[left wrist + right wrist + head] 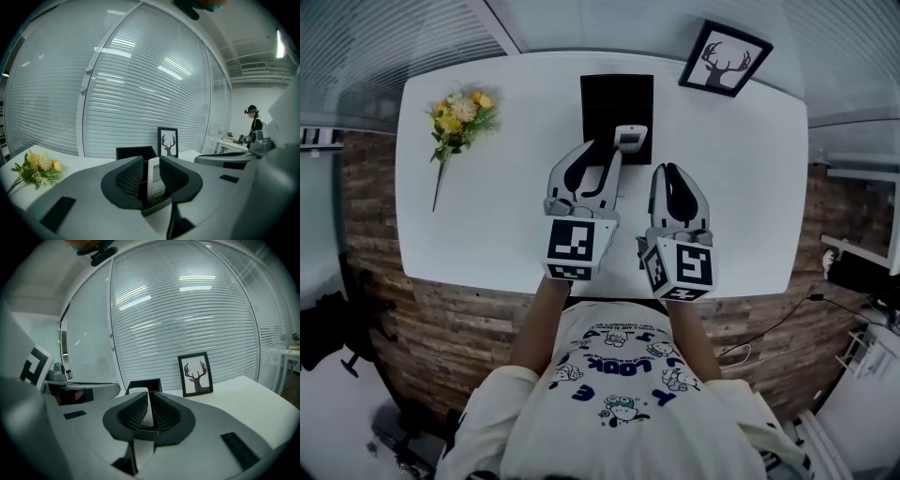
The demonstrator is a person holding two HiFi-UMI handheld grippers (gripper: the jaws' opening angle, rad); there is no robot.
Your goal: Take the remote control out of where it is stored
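Observation:
A white remote control (630,137) stands upright in a small dark holder, just in front of an open black box (617,98) at the far middle of the white table (487,216). My left gripper (598,148) is open, its tips just short of the remote. In the left gripper view the remote (153,176) shows in the gap between the pads, which do not press on it. My right gripper (666,169) hovers to the right of it and a little nearer. Its pads leave only a narrow slit, and the remote (139,392) shows ahead through it.
A framed deer picture (724,58) leans at the far right of the table, and a bunch of yellow flowers (457,117) lies at the far left. A glass wall with blinds runs behind the table. A person (254,124) stands far off on the right.

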